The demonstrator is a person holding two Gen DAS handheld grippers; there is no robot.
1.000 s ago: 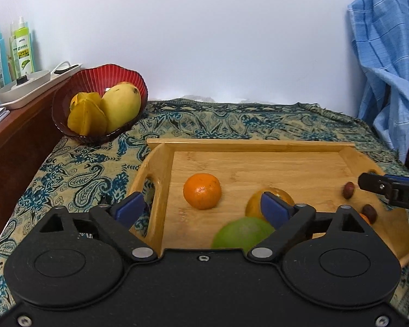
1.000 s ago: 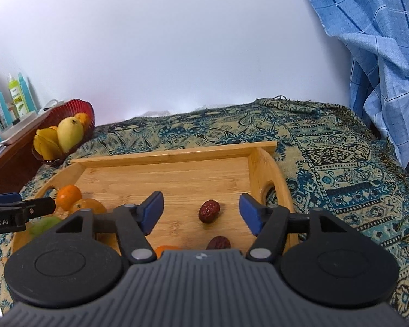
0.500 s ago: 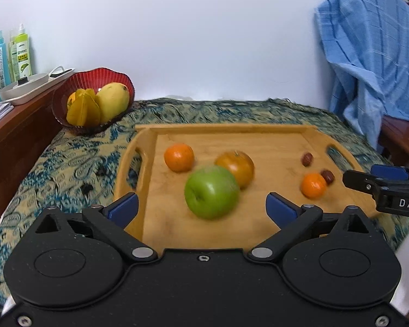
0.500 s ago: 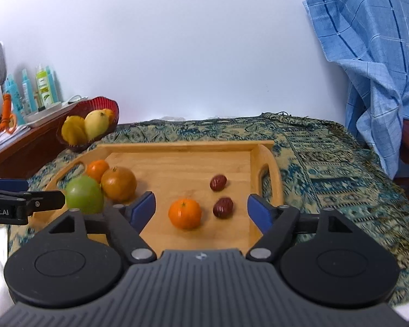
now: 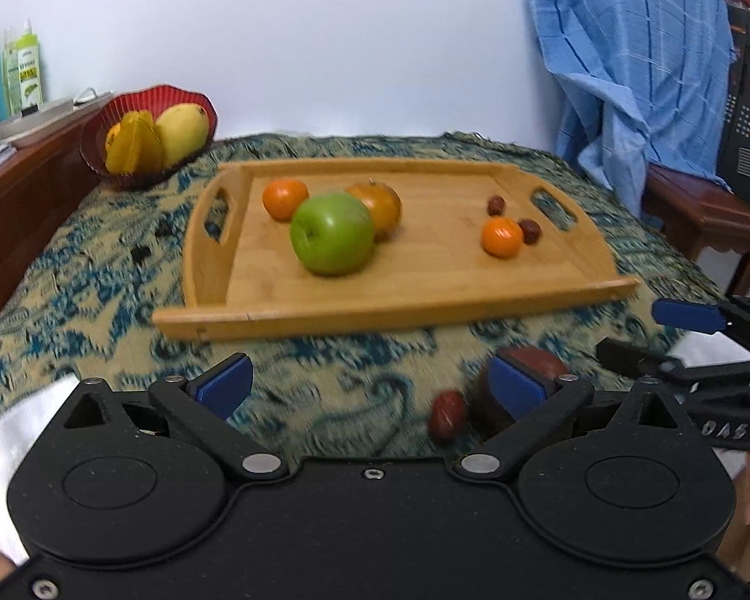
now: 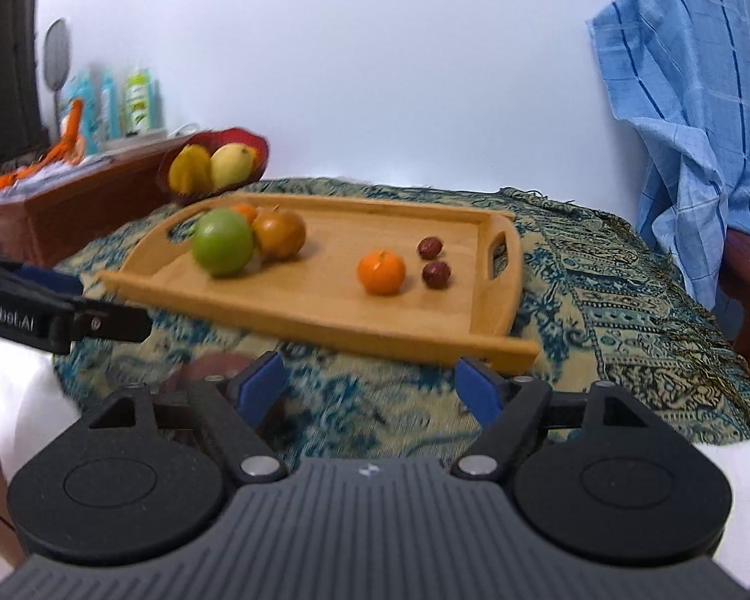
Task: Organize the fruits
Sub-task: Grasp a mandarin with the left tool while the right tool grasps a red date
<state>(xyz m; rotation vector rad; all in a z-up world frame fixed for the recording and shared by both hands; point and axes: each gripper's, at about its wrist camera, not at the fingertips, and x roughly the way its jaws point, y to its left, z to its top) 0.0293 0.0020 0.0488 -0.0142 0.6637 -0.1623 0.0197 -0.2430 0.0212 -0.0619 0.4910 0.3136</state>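
A wooden tray lies on a desk covered with a blue-and-tan patterned cloth, and most of the fruit sits on it. A green apple rests toward the tray's left half, touching a brownish round fruit behind it, with a small orange just beside them near the left handle. Toward the right handle a second small orange sits between two dark red dates. Off the tray, on the cloth close to the cameras, lies another date and, next to it, a larger dark red object that is too blurred and too hidden by a pad to name with confidence. The left claw hangs above the cloth short of the tray's near rim; its jaws have just been opening and stand spread wide, nothing pinched between them. The right claw is likewise over the cloth before the tray, its jaws also just opened and standing apart with only cloth between them. At the back left corner a red bowl holds a yellow mango and a starfruit. A blue plaid cloth drapes over a chair at the right.
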